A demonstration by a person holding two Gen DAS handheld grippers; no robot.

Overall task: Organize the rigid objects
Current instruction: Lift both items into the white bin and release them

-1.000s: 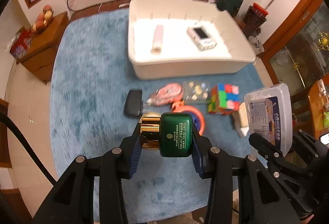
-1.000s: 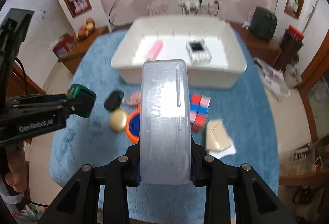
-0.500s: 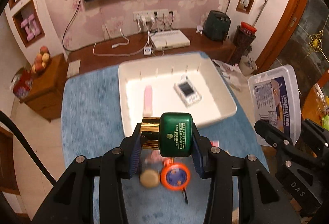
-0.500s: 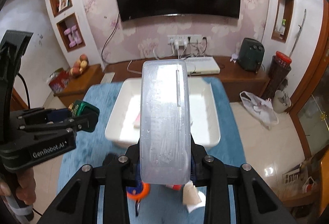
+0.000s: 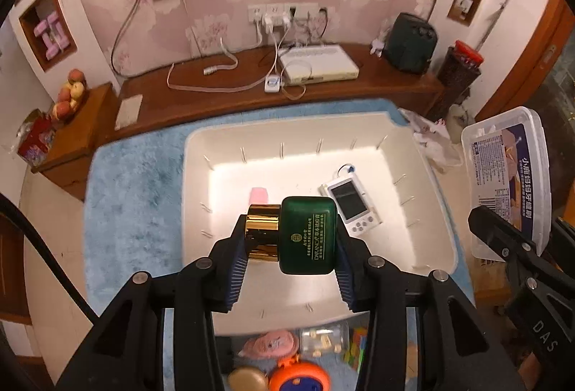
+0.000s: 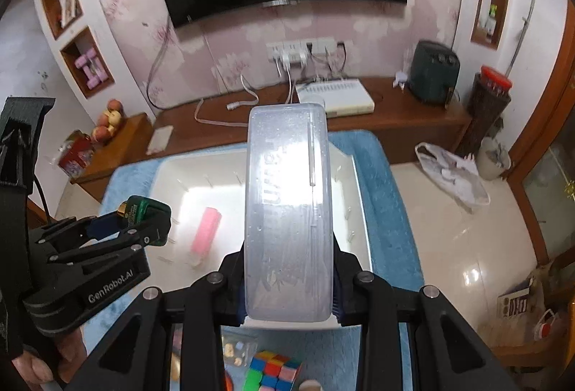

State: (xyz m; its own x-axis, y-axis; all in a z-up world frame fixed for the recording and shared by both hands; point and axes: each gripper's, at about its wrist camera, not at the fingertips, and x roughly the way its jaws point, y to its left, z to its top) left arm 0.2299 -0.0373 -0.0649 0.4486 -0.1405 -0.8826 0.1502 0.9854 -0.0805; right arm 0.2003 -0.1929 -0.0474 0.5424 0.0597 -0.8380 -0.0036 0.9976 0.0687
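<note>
Left gripper (image 5: 289, 240) fingers clamped on green bottle (image 5: 307, 234), gold cap leftward, above white tray (image 5: 194, 175). Right gripper (image 6: 287, 286) fingers clamped on clear box (image 6: 285, 211), also over tray. Tray on blue rug (image 5: 133, 182); wooden TV bench (image 5: 233, 92) behind, TV on pink wall. Left view alone shows handheld console (image 5: 350, 206) in tray; right view shows whole pink bar (image 6: 205, 231), cube (image 6: 271, 371).

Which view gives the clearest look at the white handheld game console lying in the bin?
The left wrist view: the handheld game console lies unobstructed on the white bin floor, screen and buttons visible. In the right wrist view the translucent plastic box held in the right claw hides it.
</note>
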